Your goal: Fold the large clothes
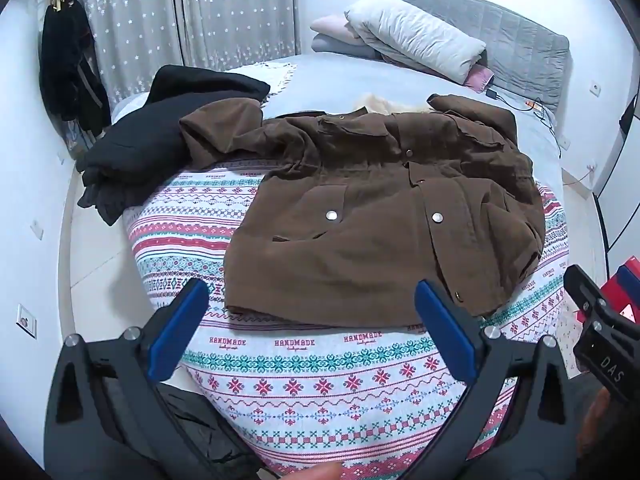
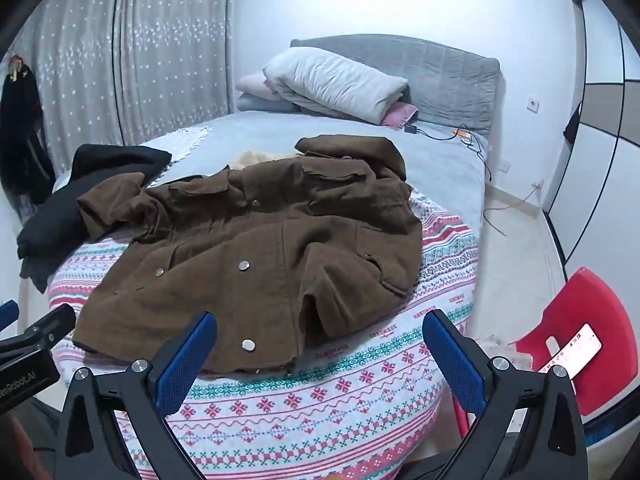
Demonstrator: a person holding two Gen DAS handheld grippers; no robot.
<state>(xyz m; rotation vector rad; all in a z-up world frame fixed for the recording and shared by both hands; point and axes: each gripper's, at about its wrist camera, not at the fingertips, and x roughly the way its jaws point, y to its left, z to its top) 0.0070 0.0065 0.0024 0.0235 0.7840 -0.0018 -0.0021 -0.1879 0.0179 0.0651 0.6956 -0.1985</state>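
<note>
Basically, brown jacket (image 1: 384, 216) looks thick, soft, floppy on patterned blanket (image 1: 304, 364); best grabbed at hem corners. Left gripper (image 1: 310, 332) and right gripper (image 2: 320, 364) both spread wide, empty.

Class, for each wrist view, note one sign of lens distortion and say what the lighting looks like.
Left wrist view: dark vignette corners, the patterned blanket bulges like a dome; cool, even indoor light, soft shadows. Right wrist view: the wardrobe lines bow; the phone screen glares white, the brown jacket stays sharp.

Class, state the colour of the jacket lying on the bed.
Brown jacket, with silver snap buttons; clearest in the left wrist view.
</note>
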